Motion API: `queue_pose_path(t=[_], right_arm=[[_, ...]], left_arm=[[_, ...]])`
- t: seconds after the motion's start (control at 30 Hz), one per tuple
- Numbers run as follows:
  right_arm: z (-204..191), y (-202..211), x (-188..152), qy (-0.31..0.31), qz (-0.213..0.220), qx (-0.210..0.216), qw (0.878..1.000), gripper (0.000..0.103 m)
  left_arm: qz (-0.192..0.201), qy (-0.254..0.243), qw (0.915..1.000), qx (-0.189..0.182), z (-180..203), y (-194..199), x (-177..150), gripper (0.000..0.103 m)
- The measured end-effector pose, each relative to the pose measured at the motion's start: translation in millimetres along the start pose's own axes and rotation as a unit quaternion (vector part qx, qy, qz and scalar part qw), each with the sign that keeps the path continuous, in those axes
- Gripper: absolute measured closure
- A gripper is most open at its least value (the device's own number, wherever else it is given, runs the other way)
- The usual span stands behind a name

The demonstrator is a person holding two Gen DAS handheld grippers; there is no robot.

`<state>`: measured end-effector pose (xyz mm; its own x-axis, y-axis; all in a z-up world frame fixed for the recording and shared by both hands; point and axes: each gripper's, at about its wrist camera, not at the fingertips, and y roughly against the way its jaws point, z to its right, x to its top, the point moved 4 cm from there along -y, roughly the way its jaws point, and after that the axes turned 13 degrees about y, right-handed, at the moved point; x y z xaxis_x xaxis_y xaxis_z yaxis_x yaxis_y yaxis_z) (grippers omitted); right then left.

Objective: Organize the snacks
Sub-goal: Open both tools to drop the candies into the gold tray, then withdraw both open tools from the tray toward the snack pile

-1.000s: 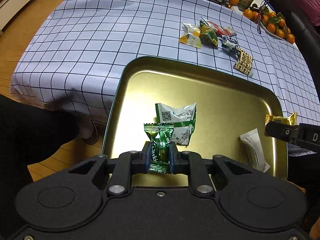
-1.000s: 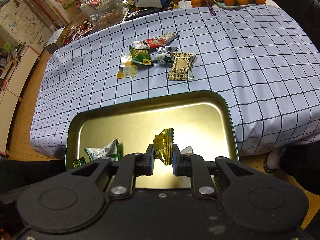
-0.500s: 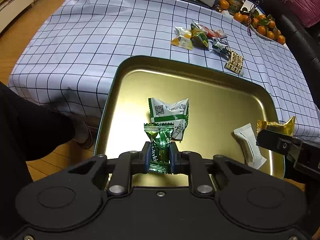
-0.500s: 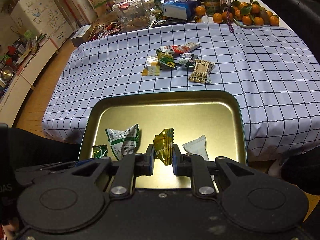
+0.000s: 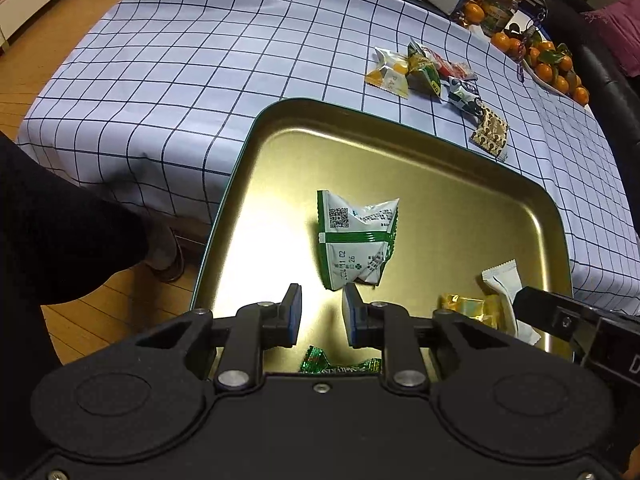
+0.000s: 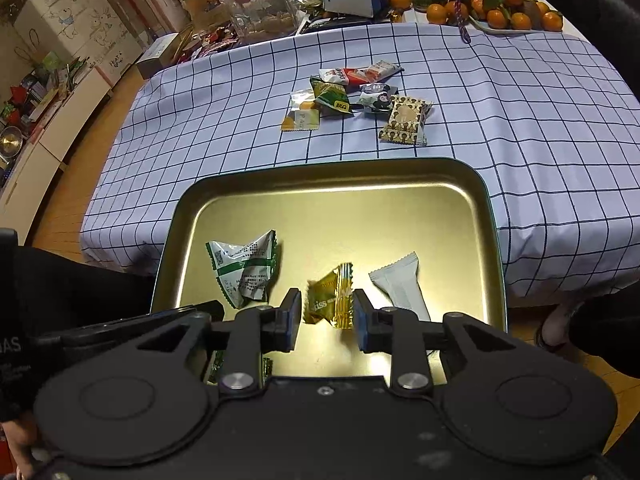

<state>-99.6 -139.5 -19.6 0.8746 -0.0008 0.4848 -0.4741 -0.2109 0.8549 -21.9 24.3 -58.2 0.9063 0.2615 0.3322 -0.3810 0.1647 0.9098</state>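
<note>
Gold tray now holds both candies: the left gripper and right gripper have just been opening, releasing the green candy and gold candy; five snacks remain on the tablecloth.

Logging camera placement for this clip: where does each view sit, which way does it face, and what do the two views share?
Left wrist: on the left gripper, looking down along its open fingers into the gold tray; the right gripper and a dark sleeve show.
Right wrist: on the right gripper, facing down over the tray; its jaws have just opened around the gold candy.
Shared: tray, green-white packet, white packet, loose snacks on the checked cloth.
</note>
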Motion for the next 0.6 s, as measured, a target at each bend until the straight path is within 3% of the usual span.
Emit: queue_pose_path(t=[0.1,0.6], right_arm=[[0.1,-0.5,0.2,0.003,-0.002,-0.002,1.000,0.066],[7.7,-5.4,1.6,0.006,-0.019,-0.031,0.999,0.064]], left_arm=[[0.005,-0.013,0.9999,0.009,2.6,-0.3,-0.9,0.072],[0.014,-0.053,0.9980,0.032,10.1,-1.0,-4.6,0.072]])
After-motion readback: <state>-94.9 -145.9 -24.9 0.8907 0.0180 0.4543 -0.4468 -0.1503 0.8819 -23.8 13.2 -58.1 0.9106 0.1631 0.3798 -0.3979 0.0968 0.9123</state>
